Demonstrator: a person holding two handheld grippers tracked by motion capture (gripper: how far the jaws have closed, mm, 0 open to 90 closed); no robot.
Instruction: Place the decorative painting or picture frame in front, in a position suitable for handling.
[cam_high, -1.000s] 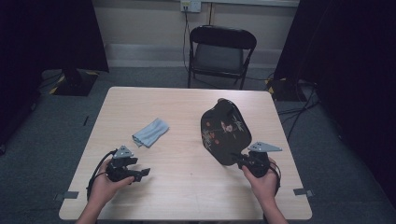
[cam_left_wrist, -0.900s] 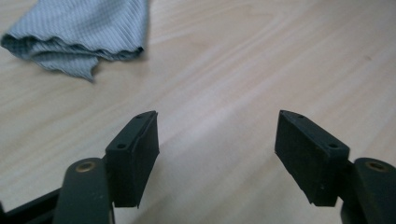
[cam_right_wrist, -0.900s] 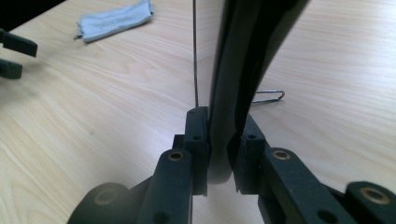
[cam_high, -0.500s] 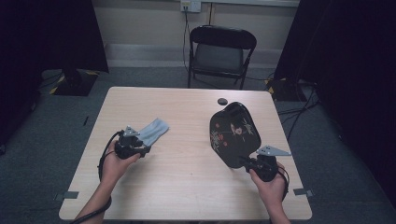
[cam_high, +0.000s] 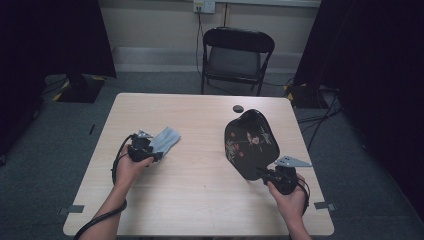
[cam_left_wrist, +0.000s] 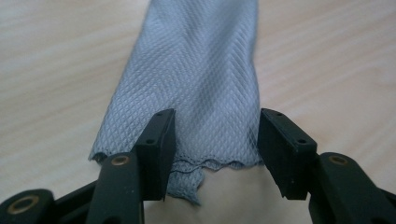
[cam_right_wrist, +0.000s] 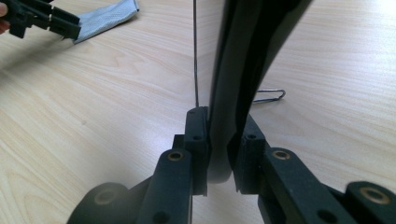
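My left claw (cam_left_wrist: 212, 140) is spread over the near end of the cloth (cam_left_wrist: 196, 84), one jaw on the fabric and one at its edge. The cloth lies flat on the counter (cam_high: 200, 200), its long axis running straight away from that claw. My right claw (cam_right_wrist: 219, 149), well to the cloth's right, pinches the tray (cam_high: 250, 142) by its rim, tilted up.
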